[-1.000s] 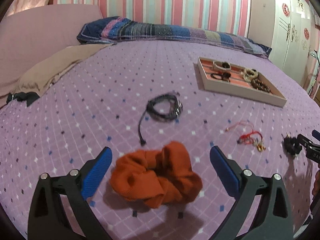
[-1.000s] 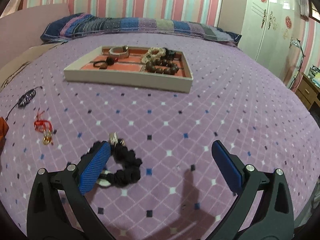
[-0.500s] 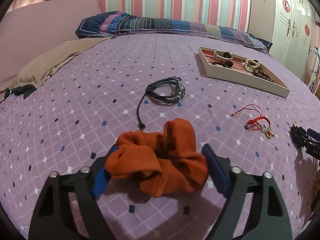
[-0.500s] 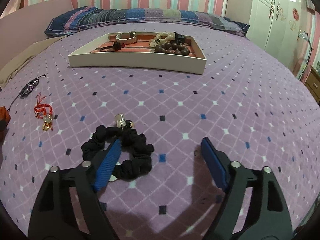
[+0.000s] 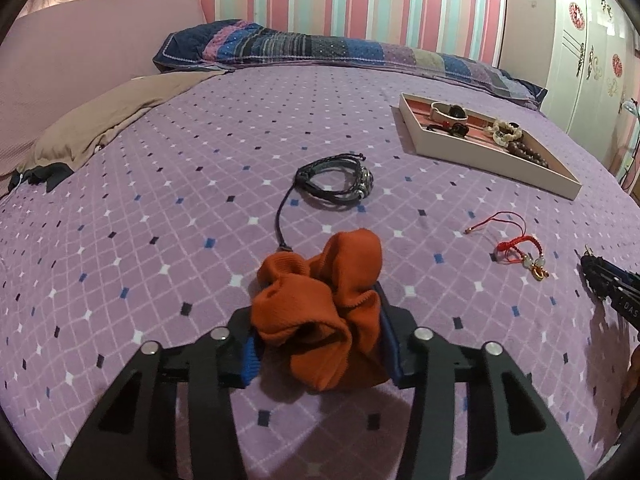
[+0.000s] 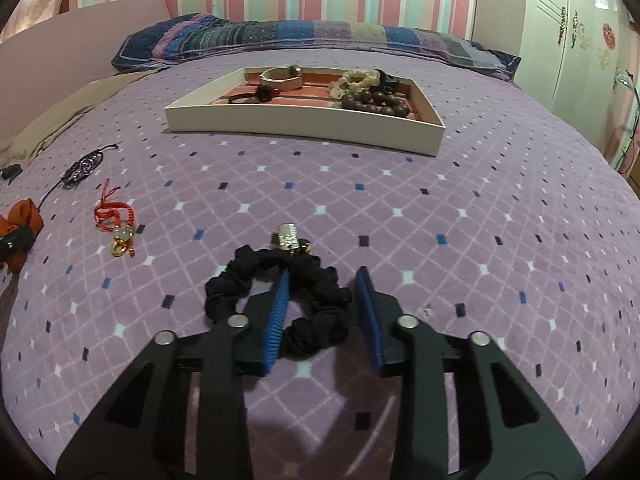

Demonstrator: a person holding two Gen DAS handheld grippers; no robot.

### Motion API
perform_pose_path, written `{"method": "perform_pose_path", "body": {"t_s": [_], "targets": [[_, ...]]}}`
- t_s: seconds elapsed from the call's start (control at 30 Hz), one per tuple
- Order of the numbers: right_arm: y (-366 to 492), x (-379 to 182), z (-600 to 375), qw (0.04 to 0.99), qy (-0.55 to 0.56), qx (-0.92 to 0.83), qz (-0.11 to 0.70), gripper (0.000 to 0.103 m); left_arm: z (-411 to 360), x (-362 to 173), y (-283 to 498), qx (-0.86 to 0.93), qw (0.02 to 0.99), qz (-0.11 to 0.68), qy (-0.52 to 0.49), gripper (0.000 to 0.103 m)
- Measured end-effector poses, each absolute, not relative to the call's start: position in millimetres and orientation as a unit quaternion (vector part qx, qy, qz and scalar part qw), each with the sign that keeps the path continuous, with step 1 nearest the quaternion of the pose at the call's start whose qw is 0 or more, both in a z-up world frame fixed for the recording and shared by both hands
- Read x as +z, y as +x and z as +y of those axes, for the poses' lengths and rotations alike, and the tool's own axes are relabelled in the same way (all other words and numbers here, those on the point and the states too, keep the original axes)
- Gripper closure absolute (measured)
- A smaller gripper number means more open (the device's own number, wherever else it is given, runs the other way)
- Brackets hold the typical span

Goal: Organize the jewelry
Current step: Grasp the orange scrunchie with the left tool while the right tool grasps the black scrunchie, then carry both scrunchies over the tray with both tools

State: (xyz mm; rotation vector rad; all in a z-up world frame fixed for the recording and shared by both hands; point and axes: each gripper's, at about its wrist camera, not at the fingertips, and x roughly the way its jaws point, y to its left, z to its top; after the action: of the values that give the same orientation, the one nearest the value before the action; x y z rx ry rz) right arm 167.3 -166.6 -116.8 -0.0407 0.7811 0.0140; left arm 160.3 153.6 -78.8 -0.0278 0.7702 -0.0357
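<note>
Jewelry partly sorted, four pieces out on the bedspread [image 5: 200, 152]

Tray [image 6: 304, 124] already loaded with several bracelets; orange scrunchie [image 5: 320, 312] clenched in left gripper [image 5: 320, 348], black scrunchie [image 6: 276, 300] straddled by half-closed right gripper [image 6: 322, 316], not yet pinched; black cord bracelet [image 5: 336, 180] and red string charm [image 5: 516, 248] left lying between

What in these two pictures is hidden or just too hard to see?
- Left view: the orange scrunchie covers the left tool's blue pads.
- Left view: the right tool is cut off by the edge.
- Right view: the tray's front wall hides part of its floor.
</note>
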Motion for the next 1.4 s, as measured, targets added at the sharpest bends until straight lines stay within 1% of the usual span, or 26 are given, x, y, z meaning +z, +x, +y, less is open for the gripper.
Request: {"method": "perform_pose_path", "body": {"t_s": [0.03, 0.13, 0.33, 0.63, 0.97, 1.4], "targets": [[167, -117, -166, 0.924, -0.020, 0.009, 0.381, 0.078, 154, -79, 161, -0.016, 0.926, 0.376, -0.014, 0.059], [167, -116, -164, 0.925, -0.024, 0.010, 0.380, 0.084, 154, -77, 161, -0.013, 0.926, 0.376, -0.015, 0.063], [166, -114, -164, 0.926, -0.020, 0.012, 0.378, 0.089, 148, -75, 163, -0.009, 0.927, 0.374, 0.002, 0.069], [167, -104, -168, 0.931, -0.015, 0.019, 0.364, 0.090, 135, -68, 169, -0.020, 0.927, 0.375, 0.010, 0.073], [184, -85, -186, 0.937, 0.000, 0.022, 0.350, 0.090, 104, -41, 189, -0.045, 0.932, 0.360, 0.011, 0.073], [240, -33, -215, 0.948, 0.001, 0.024, 0.317, 0.090, 19, 5, 262, -0.098, 0.933, 0.345, 0.015, 0.073]]}}
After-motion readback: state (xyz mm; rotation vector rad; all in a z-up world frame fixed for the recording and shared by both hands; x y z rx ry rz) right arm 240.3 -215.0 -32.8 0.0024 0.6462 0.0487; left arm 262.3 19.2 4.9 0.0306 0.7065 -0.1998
